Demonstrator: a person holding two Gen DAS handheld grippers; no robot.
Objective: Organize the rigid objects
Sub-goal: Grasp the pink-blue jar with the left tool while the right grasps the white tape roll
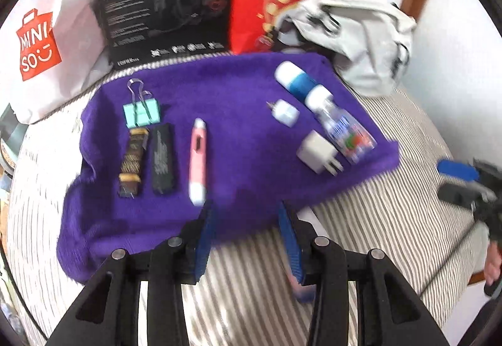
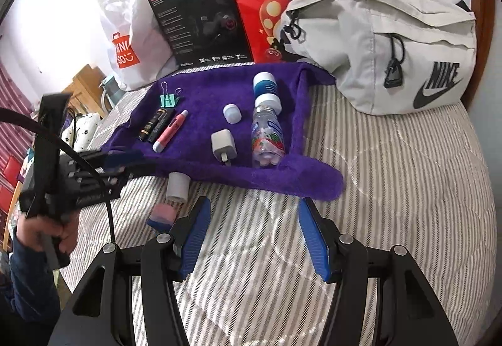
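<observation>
Nearest the right wrist camera, the right gripper point(image 2: 252, 239) hangs over the striped bed point(image 2: 392, 189) with its fingers apart and nothing between them. Just beyond, off the purple towel point(image 2: 204, 91), lie a pink-and-blue eraser point(image 2: 161, 215) and a small white roll point(image 2: 177, 187); these look like what is left to place. The left gripper point(image 1: 248, 239) hovers at the towel's near edge, fingers spread and empty, the eraser just beside its right finger. Farther on, the towel already carries two rows: a binder clip point(image 1: 141, 112), two dark sticks, a pink pen point(image 1: 198, 162), then a white charger point(image 1: 318, 156), a small cap, and two bottles end to end. Most sorting seems done.
</observation>
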